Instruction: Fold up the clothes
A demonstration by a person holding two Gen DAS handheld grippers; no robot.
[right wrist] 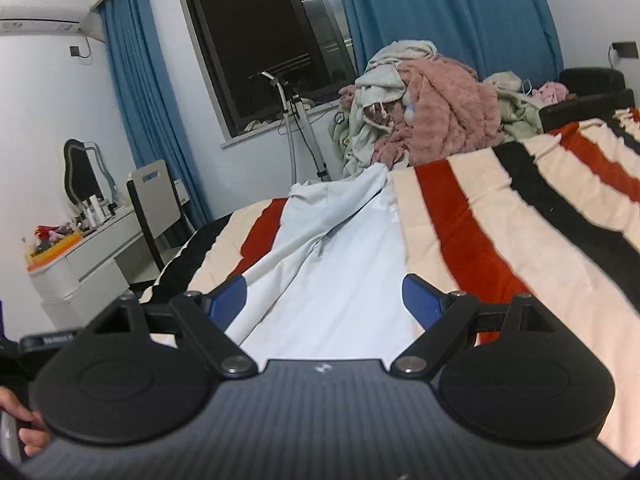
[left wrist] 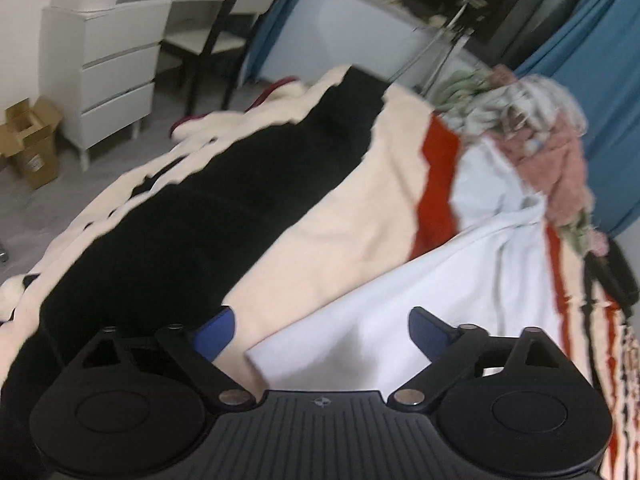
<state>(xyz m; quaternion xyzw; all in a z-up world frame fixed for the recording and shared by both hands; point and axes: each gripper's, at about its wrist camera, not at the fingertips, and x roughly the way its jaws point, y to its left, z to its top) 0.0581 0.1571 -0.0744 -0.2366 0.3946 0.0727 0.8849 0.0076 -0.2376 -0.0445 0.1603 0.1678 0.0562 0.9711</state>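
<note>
A pale blue-white garment (left wrist: 452,280) lies spread on a bed covered by a cream, red and black striped blanket (left wrist: 340,220). My left gripper (left wrist: 320,332) is open, its blue fingertips wide apart just above the garment's near corner. In the right wrist view the same garment (right wrist: 336,280) runs away from me in a long strip over the blanket (right wrist: 500,216). My right gripper (right wrist: 324,300) is open, its fingers straddling the garment's near end, holding nothing.
A pile of pink, green and white clothes (right wrist: 428,112) sits at the bed's far end, also in the left wrist view (left wrist: 532,120). A white drawer unit (left wrist: 108,64), chair (left wrist: 216,36) and cardboard box (left wrist: 30,140) stand left. Window (right wrist: 264,40) and blue curtains (right wrist: 440,8) behind.
</note>
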